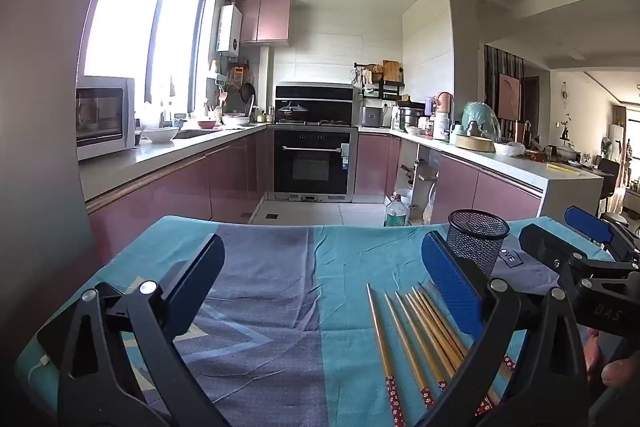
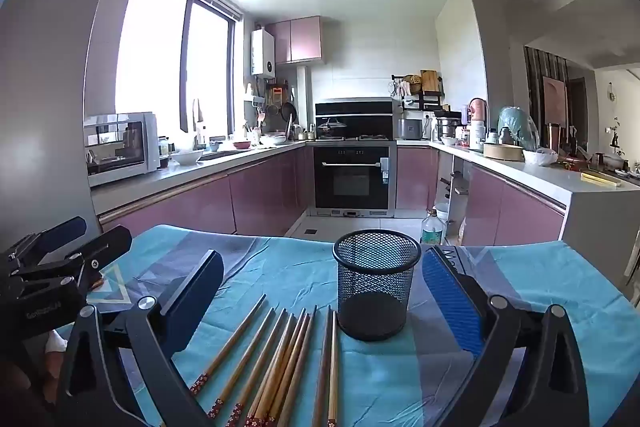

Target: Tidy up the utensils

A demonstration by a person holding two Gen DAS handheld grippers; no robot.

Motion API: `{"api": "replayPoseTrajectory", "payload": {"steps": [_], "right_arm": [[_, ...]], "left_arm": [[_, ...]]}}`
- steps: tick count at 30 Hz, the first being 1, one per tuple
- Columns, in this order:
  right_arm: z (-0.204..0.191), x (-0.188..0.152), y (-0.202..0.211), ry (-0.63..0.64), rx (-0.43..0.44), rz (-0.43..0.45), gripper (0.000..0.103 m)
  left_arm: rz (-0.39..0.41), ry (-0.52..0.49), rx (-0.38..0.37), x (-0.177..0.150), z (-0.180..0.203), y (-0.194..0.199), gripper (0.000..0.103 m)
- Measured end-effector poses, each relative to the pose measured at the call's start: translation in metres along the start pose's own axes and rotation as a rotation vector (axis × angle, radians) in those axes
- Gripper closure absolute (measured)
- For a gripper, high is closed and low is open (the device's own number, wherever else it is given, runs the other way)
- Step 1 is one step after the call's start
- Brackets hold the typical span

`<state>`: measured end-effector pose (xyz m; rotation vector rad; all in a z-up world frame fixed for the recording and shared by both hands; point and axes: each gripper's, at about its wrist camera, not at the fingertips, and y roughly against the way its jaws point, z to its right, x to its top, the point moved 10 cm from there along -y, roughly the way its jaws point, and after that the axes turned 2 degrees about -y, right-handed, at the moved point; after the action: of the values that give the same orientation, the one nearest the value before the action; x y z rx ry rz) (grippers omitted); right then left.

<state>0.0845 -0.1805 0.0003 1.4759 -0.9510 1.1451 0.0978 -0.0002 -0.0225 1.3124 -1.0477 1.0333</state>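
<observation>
Nearest my right camera lie the chopsticks [image 2: 276, 359], a loose fan of wooden sticks on the cloth [image 2: 280, 267], their red patterned ends toward the near edge of the table and their tips pointing away. They sit between my right gripper's [image 2: 322, 293] spread fingers, but neither finger touches them. That gripper is wide apart and holds nothing. The mesh cup [image 2: 375, 285] stands upright just beyond the sticks, near the far edge of the table and just inside my right finger [image 2: 450, 301]; I cannot tell whether the finger brushes it. I cannot see into the bottom of the cup.

From my left camera, the chopsticks [image 1: 416, 339] lie toward the right side of the table, partly hidden behind my left gripper's [image 1: 322, 277] right finger [image 1: 452, 287]. The left gripper is also fully released, hovering over bare cloth [image 1: 272, 267] with nothing in it. The cup [image 1: 476, 239] shows past that finger, near the far right corner. My right gripper [image 1: 560, 239] enters at the right edge, and my left gripper [image 2: 76, 239] shows at the left edge of the right camera.

Beyond the table is a kitchen with pink cabinets [image 2: 260, 195] and an oven [image 2: 352, 175].
</observation>
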Motion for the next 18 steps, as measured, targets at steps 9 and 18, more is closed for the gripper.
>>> {"api": "replayPoseTrajectory", "payload": {"steps": [9, 18], "right_arm": [[-0.003, 0.004, -0.003, -0.007, 0.003, 0.000, 0.007], [0.002, 0.002, 0.006, -0.003, 0.004, 0.046, 0.007]], "left_arm": [[0.034, 0.002, -0.001, 0.014, -0.003, 0.004, 0.006], [0.059, 0.006, 0.004, 0.006, 0.002, 0.006, 0.006]]}}
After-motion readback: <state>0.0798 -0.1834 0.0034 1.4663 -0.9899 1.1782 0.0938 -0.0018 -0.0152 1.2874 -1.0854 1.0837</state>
